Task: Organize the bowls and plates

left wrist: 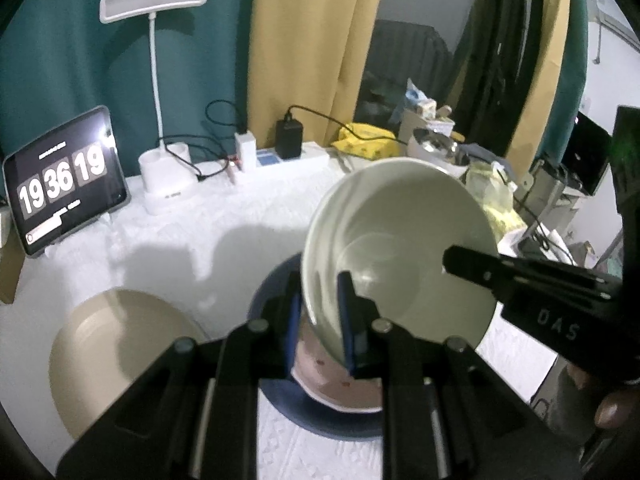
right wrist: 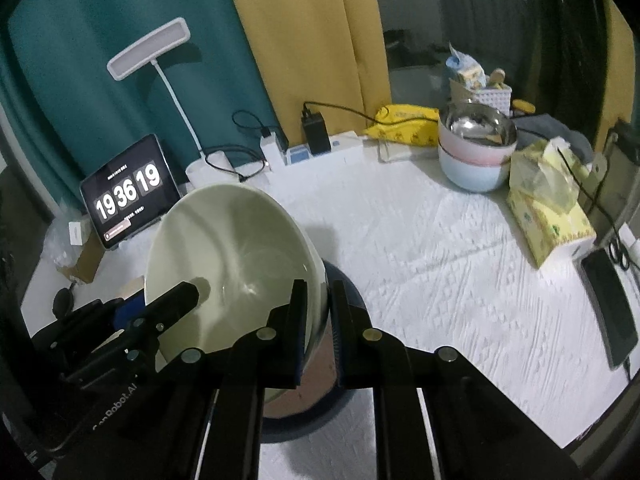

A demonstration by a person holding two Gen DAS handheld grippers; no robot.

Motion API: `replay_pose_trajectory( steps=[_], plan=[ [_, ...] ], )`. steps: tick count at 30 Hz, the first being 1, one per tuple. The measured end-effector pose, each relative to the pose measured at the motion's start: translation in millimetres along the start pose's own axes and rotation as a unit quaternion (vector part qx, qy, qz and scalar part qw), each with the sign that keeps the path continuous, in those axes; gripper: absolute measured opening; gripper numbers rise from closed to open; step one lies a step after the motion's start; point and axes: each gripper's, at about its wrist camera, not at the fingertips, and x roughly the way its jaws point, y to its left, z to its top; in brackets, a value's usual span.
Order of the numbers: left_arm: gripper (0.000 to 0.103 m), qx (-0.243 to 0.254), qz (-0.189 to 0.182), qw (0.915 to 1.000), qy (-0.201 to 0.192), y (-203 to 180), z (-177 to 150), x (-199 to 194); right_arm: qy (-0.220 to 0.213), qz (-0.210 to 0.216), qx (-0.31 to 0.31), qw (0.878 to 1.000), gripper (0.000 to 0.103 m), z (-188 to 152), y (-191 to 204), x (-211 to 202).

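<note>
- Left gripper [left wrist: 320, 320] pinches the pale green bowl's [left wrist: 400, 240] left rim; right gripper [right wrist: 320, 330] clamps the opposite rim.
- Bowl tilts above the pink bowl [left wrist: 340, 384] on the blue plate [left wrist: 280, 400], directly beneath.

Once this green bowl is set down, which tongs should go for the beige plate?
Left. The beige plate lies just left of the left tongs, which clamp the left rim of the green bowl. The right tongs clamp the opposite rim, so the bowl stands between them and the plate.
</note>
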Motion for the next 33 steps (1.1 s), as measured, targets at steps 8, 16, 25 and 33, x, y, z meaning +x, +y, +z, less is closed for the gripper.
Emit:
replay_pose_trajectory(
  steps=[8,16,25,33],
  plan=[
    [0.018,0.008,0.002,0.9998,0.020,-4,-17,10,0.026,0.007,0.013,1.000,0.012,-18,-10,16],
    [0.018,0.015,0.008,0.9994,0.031,-3,-27,14,0.037,0.008,0.011,0.999,0.012,-26,-11,25],
    [0.018,0.021,0.017,0.9990,0.036,-4,-35,15,0.042,0.005,-0.006,0.999,0.012,-33,-7,31],
    [0.018,0.026,0.026,0.9983,0.045,-2,-42,20,0.053,-0.004,-0.022,0.998,0.013,-37,-1,40]
  ],
)
